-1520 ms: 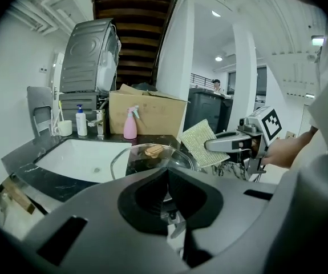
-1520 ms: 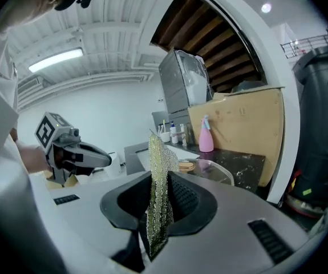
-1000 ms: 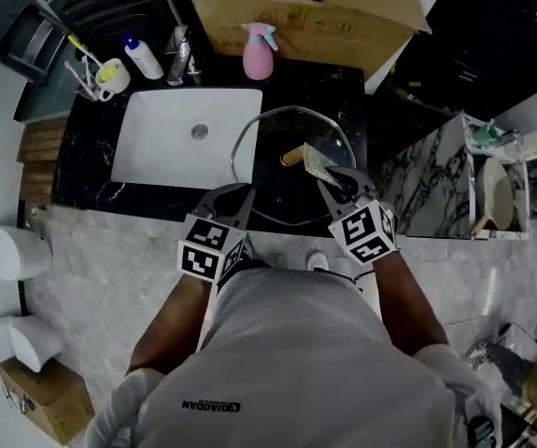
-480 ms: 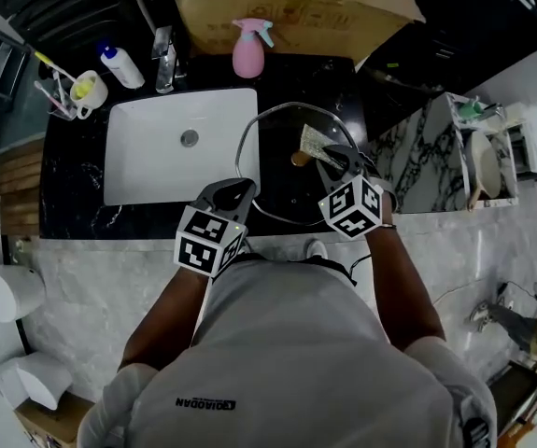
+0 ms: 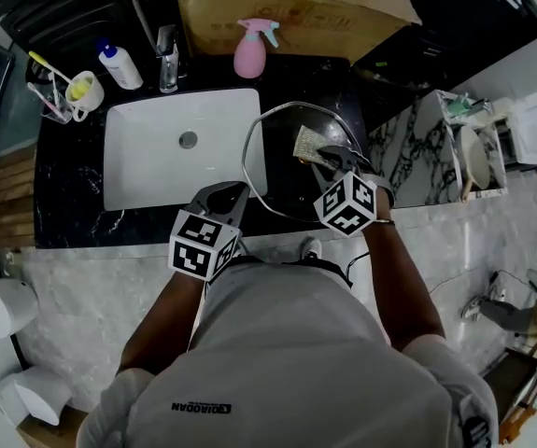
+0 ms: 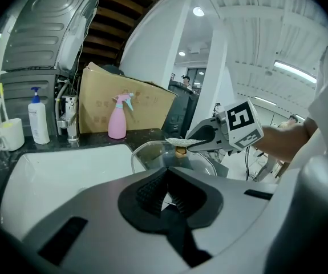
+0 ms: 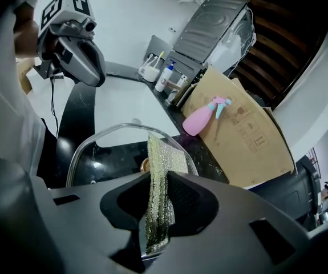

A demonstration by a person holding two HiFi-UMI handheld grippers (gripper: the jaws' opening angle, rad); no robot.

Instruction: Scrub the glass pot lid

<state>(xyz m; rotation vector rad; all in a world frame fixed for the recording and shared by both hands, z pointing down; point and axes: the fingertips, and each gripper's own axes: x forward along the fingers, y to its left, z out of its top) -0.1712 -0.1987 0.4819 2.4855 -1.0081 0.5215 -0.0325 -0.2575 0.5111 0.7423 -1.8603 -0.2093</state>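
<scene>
Currently, glass pot lid lies mid-frame on black counter, right of white sink. Right gripper pinches glittery scouring pad over it; left gripper jaws pressed together by lid's lower-left rim.

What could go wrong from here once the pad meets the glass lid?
1. The lid sits beside the sink, its left rim seeming to overlap it; the left gripper is shut near that rim, but a hold is not clear, so a push may slide it.
2. The right gripper pinches the thin pad along one edge; pressing down may fold it or pull it free.
</scene>
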